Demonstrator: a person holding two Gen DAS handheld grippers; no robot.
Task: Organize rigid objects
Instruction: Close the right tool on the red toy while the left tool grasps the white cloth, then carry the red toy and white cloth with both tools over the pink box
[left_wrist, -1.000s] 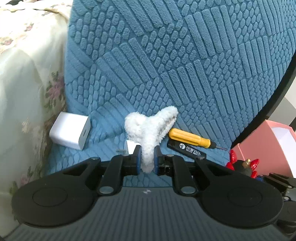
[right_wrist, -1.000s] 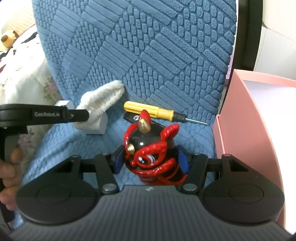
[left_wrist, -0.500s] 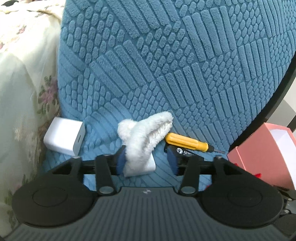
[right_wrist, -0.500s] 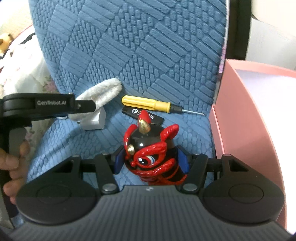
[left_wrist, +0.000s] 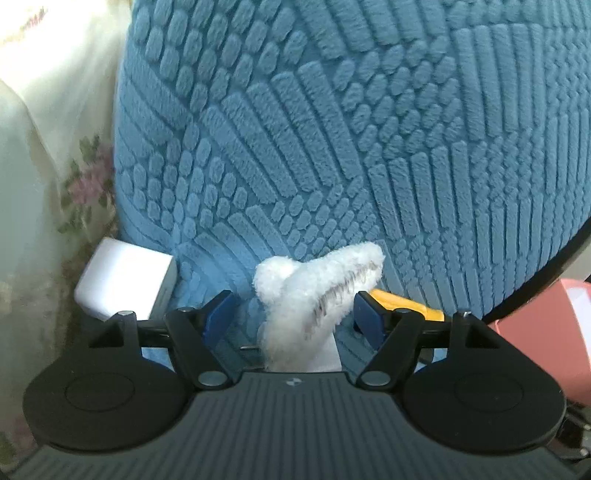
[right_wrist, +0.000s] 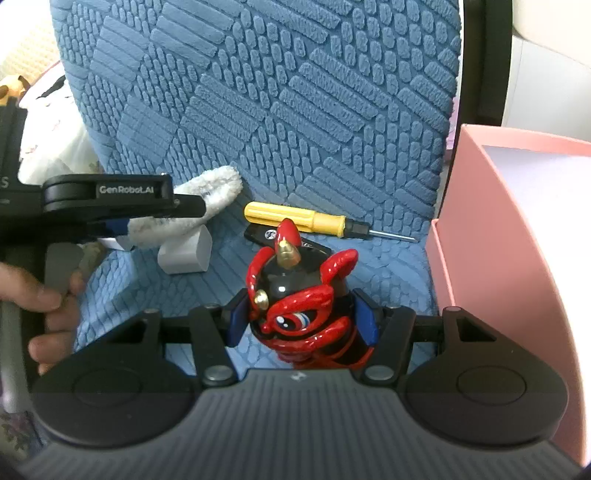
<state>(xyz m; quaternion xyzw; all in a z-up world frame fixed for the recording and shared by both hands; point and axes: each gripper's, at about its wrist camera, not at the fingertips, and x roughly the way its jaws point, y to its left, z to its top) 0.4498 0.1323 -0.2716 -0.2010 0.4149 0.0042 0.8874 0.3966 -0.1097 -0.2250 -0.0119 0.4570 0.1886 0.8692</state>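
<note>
The glossy red-and-black horned figurine with gold studs (right_wrist: 301, 306) sits upright between the blue pads of the right gripper (right_wrist: 301, 321), which is clamped on its sides exactly as it was a second ago; it hangs low and near, above the near right part of the blue quilted chair cushion (right_wrist: 258, 110). Its pose in the grip has not changed, though the pink cardboard box with a white inside (right_wrist: 498, 236) on the right now looms larger beside it.

The left gripper (left_wrist: 293, 317) differs most. A second ago its pads pinched the white fluffy chenille brush (left_wrist: 314, 291); half a second ago they had started to part; now its jaws stand wide apart, with clear gaps between each pad and the brush. The brush rests leaning on a small white block (right_wrist: 186, 253) on the seat, its tuft pointing up and to the right. In the right wrist view the left gripper's arm crosses over the brush, a bare hand (right_wrist: 48, 299) holding its handle.

Just beyond the figurine lies a flat black stick with white print (right_wrist: 258, 233), touching the yellow-handled screwdriver (right_wrist: 295, 218) behind it, whose thin tip points right toward the box. At the far left edge of the seat, against the floral cream cloth (left_wrist: 44, 184), a white cube charger (left_wrist: 125, 282) sits where it was.
</note>
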